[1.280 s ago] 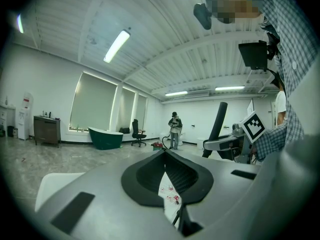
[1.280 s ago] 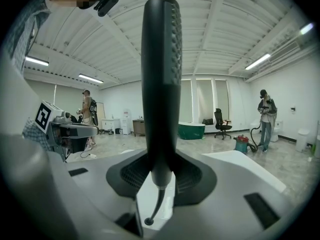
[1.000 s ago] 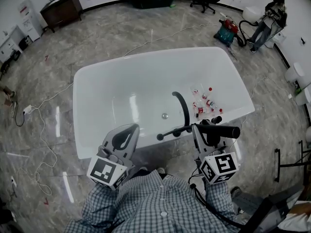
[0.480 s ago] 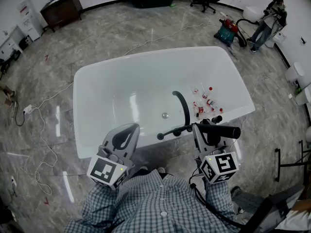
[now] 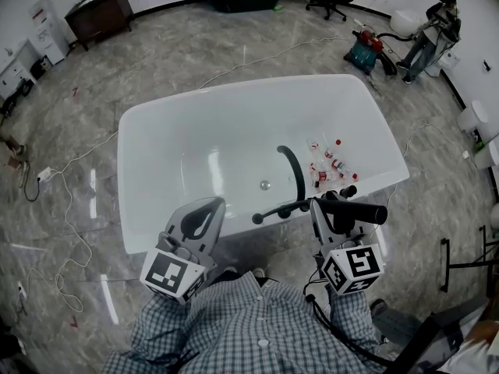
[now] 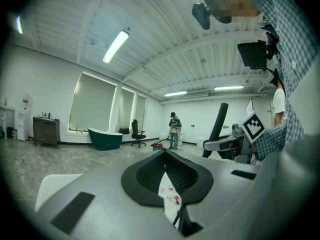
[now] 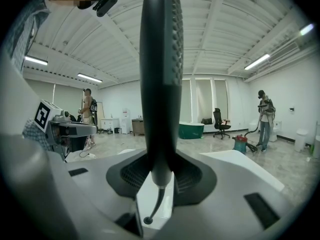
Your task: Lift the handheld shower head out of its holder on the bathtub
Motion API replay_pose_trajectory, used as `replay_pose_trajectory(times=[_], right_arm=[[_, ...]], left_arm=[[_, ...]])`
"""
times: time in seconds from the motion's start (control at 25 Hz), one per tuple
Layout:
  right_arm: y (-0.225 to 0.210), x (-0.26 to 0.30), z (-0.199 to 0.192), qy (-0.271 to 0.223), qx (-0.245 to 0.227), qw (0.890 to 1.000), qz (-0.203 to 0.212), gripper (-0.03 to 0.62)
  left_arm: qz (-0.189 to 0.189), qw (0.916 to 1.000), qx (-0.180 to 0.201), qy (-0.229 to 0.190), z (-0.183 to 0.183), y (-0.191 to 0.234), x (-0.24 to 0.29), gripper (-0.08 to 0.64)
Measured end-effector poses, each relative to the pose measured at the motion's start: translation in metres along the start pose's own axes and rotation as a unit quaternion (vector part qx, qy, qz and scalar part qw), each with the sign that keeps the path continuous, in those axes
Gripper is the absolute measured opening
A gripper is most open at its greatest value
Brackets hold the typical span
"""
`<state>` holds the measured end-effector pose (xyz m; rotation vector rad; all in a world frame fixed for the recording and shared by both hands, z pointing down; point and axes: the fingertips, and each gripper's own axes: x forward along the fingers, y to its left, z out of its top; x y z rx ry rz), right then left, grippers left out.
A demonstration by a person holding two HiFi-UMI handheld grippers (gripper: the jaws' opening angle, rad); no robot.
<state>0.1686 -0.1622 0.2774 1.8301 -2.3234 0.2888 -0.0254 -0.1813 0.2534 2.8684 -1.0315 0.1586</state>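
Clearly, the shower head (image 7: 160,84) is clamped between the right gripper (image 7: 160,170) pads; the left gripper (image 6: 164,155) is closed, empty.

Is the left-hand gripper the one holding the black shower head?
No, the right gripper is clamped on the shower head, while the left gripper holds nothing.

shirt (image 5: 257,329): blue-white check, white buttons | left gripper (image 5: 206,204), right gripper (image 5: 334,207): grey shells, black pads (image 6: 150,179) | black-white marker cubes (image 5: 173,277) behind jaws
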Motion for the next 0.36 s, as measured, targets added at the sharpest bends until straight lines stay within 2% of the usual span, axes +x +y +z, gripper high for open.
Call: replay_pose_trajectory(times=[0.36], right_arm=[[0.0049,0.0006,-0.0007,-0.001,-0.003,1.0,0.002,0.135]], left_arm=[[0.0,1.0,-0.001,-0.001,-0.0012,0.0025,-0.0028,0.006]])
